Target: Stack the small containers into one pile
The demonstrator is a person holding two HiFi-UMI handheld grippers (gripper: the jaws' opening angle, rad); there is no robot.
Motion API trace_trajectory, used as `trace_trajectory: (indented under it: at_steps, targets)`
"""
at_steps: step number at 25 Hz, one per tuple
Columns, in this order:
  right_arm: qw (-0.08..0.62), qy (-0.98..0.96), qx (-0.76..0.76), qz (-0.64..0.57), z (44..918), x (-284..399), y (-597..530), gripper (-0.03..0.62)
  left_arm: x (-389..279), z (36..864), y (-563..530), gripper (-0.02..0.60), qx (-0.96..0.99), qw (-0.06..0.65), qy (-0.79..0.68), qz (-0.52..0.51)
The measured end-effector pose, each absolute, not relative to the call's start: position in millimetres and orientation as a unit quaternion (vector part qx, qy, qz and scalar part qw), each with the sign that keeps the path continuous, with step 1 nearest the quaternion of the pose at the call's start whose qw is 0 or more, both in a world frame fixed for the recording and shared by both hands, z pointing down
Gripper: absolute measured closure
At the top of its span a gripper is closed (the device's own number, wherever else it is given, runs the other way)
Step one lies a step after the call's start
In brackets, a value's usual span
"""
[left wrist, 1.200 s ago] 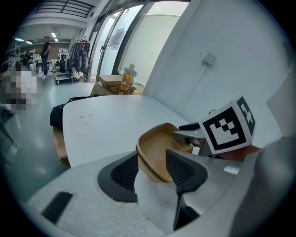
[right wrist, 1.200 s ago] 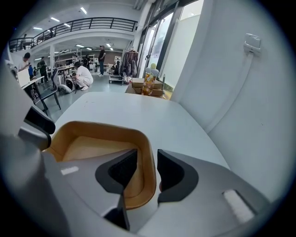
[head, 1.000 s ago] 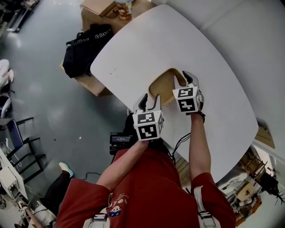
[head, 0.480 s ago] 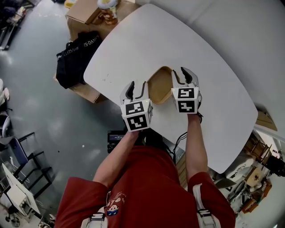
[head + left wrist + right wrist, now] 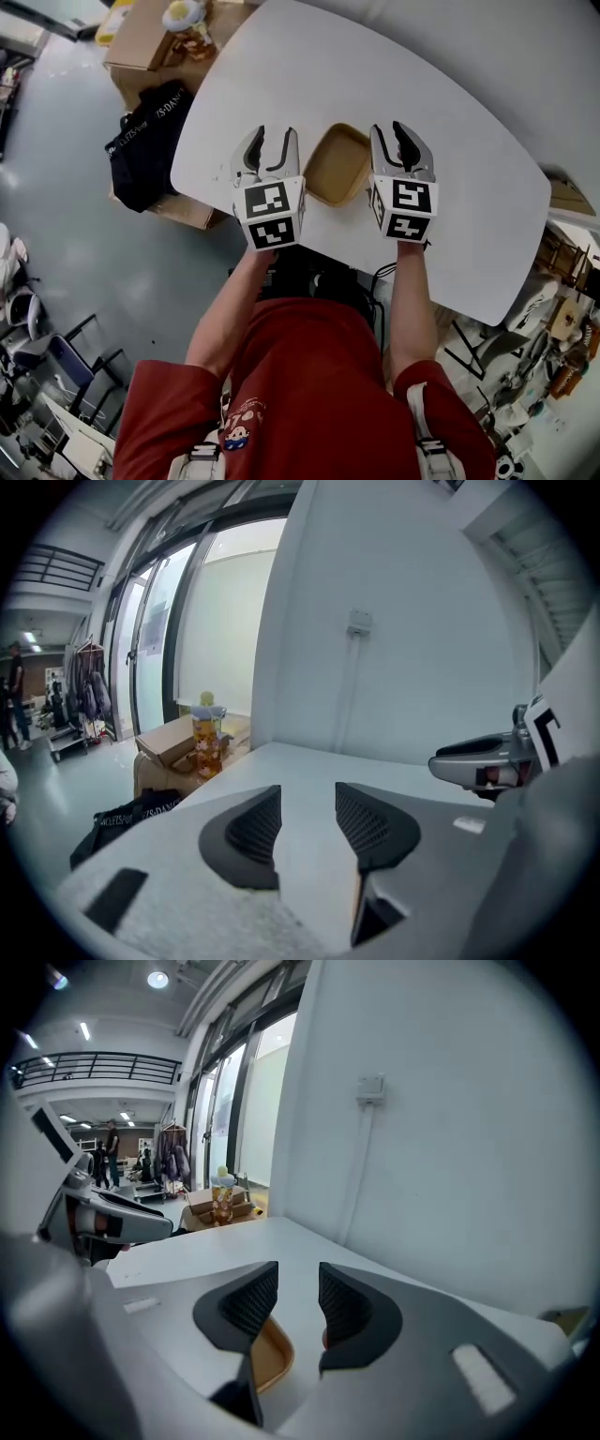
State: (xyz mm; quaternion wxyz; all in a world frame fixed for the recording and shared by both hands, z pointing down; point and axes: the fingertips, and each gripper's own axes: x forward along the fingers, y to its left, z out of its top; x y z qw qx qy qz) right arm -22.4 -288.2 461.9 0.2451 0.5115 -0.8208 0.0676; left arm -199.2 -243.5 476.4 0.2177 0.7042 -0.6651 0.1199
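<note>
Tan container [image 5: 337, 167], shallow, nothing inside, sits at frame centre on the white worktop [image 5: 450, 122]. Black bag [image 5: 141, 141] and cardboard box [image 5: 136, 42] lie on the floor at upper left. Left tool [image 5: 271, 142] and right tool [image 5: 394, 136] flank the container, just beside it. Both have jaws apart and grip nothing.

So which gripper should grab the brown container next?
Probably the right gripper: it's open, and the brown container lies just beside its jaws in its own view. The left gripper, open too, barely sees it.
</note>
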Motion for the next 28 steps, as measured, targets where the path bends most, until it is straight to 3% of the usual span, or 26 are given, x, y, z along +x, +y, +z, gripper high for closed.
trace_trajectory:
  at_steps: [15, 28]
  targets:
    - [0.108, -0.793, 0.596, 0.061, 380, 45, -217, 0.454, -141, 392, -223, 0.397, 0.768, 0.083, -0.631, 0.078]
    - [0.055, -0.757, 0.65, 0.015, 332, 112, -94, 0.456, -59, 330, -119, 0.4, 0.811, 0.013, -0.583, 0.051]
